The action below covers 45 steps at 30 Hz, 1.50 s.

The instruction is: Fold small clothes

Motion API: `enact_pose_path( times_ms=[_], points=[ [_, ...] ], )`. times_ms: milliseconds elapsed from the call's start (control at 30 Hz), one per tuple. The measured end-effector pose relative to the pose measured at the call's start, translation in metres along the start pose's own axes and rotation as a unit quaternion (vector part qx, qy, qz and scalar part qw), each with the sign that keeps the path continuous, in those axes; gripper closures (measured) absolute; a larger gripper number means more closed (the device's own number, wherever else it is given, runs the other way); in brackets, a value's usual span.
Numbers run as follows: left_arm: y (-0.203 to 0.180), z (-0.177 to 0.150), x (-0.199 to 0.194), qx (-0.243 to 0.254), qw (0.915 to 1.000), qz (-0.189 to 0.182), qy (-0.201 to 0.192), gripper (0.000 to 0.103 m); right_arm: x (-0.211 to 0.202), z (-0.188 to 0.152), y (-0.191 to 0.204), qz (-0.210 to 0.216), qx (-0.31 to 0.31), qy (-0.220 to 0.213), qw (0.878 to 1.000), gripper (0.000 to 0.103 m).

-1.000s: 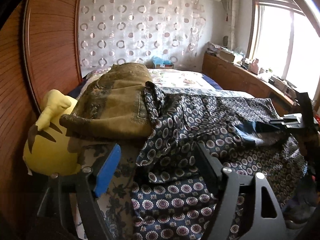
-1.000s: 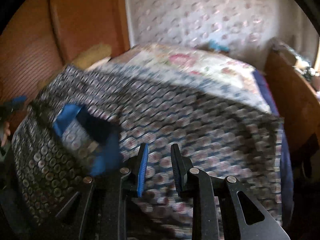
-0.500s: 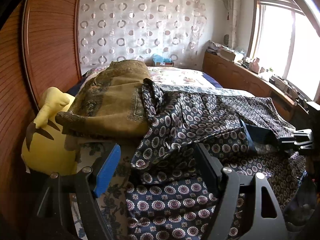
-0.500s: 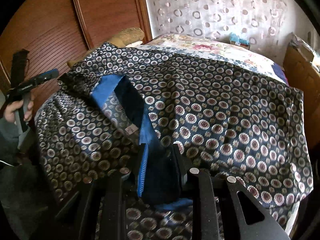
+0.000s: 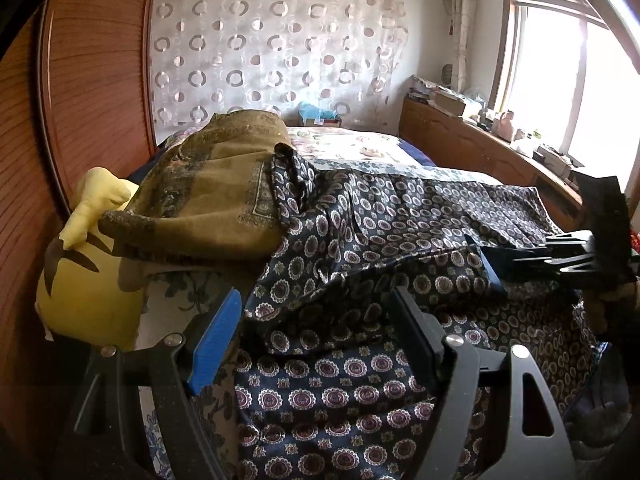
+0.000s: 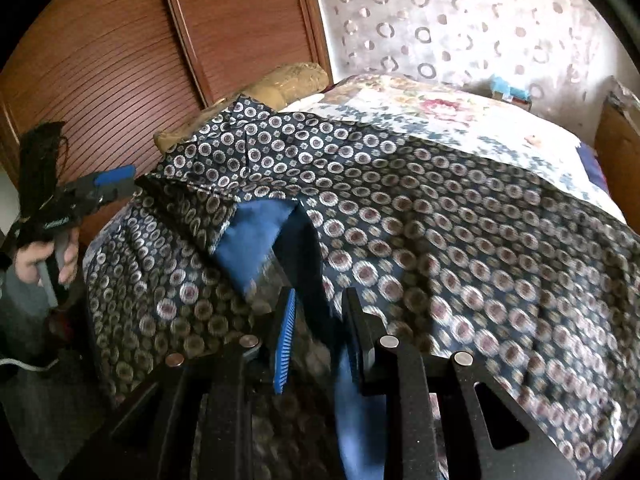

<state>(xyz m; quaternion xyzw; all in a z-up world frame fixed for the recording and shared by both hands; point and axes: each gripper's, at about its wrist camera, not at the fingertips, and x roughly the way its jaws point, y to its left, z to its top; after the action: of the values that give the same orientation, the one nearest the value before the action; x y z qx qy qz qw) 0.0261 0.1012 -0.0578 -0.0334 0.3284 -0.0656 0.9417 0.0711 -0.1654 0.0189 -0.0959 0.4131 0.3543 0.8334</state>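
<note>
A dark navy garment with round medallion print [image 5: 360, 248] lies spread over the bed; it also fills the right wrist view [image 6: 440, 216], where its blue lining [image 6: 252, 240] shows at a folded-back edge. My left gripper [image 5: 316, 340] is open and empty, just above the garment's near edge. My right gripper [image 6: 320, 344] is shut on the garment's blue-lined edge, which runs between its fingers. It also shows at the right of the left wrist view [image 5: 532, 258], holding that edge above the bed.
A brown folded blanket [image 5: 212, 192] and a yellow plush toy [image 5: 88, 264] lie at the bed's left. A wooden wardrobe [image 6: 120, 60] stands left, a wooden side cabinet [image 5: 480, 152] with clutter under the window right. The floral bedsheet [image 6: 440, 116] lies beyond the garment.
My right gripper has pulled the blue-lined edge toward the bed's near side and lifted it. My left gripper stays open and has barely moved.
</note>
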Motion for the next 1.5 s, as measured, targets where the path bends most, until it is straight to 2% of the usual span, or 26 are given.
enact_pose_path(
  times_ms=[133, 167, 200, 400, 600, 700, 833, 933, 1000, 1167, 1433, 1500],
  points=[
    [0.002, -0.002, -0.001, -0.003, 1.0, 0.0, 0.001, 0.026, 0.02, 0.004, 0.0, -0.011, -0.005, 0.016, 1.0, 0.079],
    [0.003, -0.003, -0.001, -0.004, 1.0, 0.0, 0.001, 0.026, 0.022, 0.004, 0.002, -0.01, -0.008, 0.015, 1.0, 0.086],
    [0.003, -0.003, 0.0, -0.006, 1.0, 0.0, 0.001, 0.026, 0.023, 0.004, 0.003, -0.007, -0.014, 0.013, 1.0, 0.101],
    [0.003, -0.001, -0.007, -0.013, 0.9999, -0.005, -0.009, 0.026, 0.006, -0.005, 0.027, 0.021, -0.03, -0.01, 0.999, 0.101],
    [-0.001, 0.005, -0.017, -0.004, 0.9997, 0.0, -0.023, 0.026, -0.002, -0.025, 0.047, 0.022, -0.032, -0.001, 0.999, 0.1],
    [-0.001, 0.008, -0.023, -0.007, 0.9995, -0.001, -0.032, 0.026, -0.007, -0.029, 0.048, 0.017, -0.036, 0.001, 0.999, 0.094],
    [0.0, 0.007, -0.019, -0.004, 0.9996, 0.007, -0.026, 0.026, -0.016, -0.032, 0.043, 0.01, -0.023, -0.012, 1.0, 0.073],
    [0.002, 0.001, -0.012, -0.005, 0.9998, 0.014, -0.017, 0.026, -0.021, -0.03, 0.038, -0.006, -0.018, -0.024, 1.0, 0.07],
    [0.003, -0.003, -0.009, -0.005, 0.9999, 0.013, -0.011, 0.031, -0.026, -0.031, 0.037, -0.015, -0.014, -0.034, 0.999, 0.068],
    [0.007, -0.013, -0.003, -0.003, 0.9998, 0.016, 0.01, 0.066, -0.047, -0.038, 0.017, -0.053, 0.004, -0.053, 0.997, 0.062],
    [0.01, -0.021, -0.002, 0.001, 0.9993, 0.031, 0.021, 0.069, -0.087, -0.061, -0.019, -0.122, 0.049, -0.067, 0.989, 0.059],
    [0.011, -0.022, -0.001, 0.003, 0.9993, 0.029, 0.024, 0.073, -0.094, -0.067, -0.033, -0.145, 0.064, -0.068, 0.985, 0.058]
  ],
)
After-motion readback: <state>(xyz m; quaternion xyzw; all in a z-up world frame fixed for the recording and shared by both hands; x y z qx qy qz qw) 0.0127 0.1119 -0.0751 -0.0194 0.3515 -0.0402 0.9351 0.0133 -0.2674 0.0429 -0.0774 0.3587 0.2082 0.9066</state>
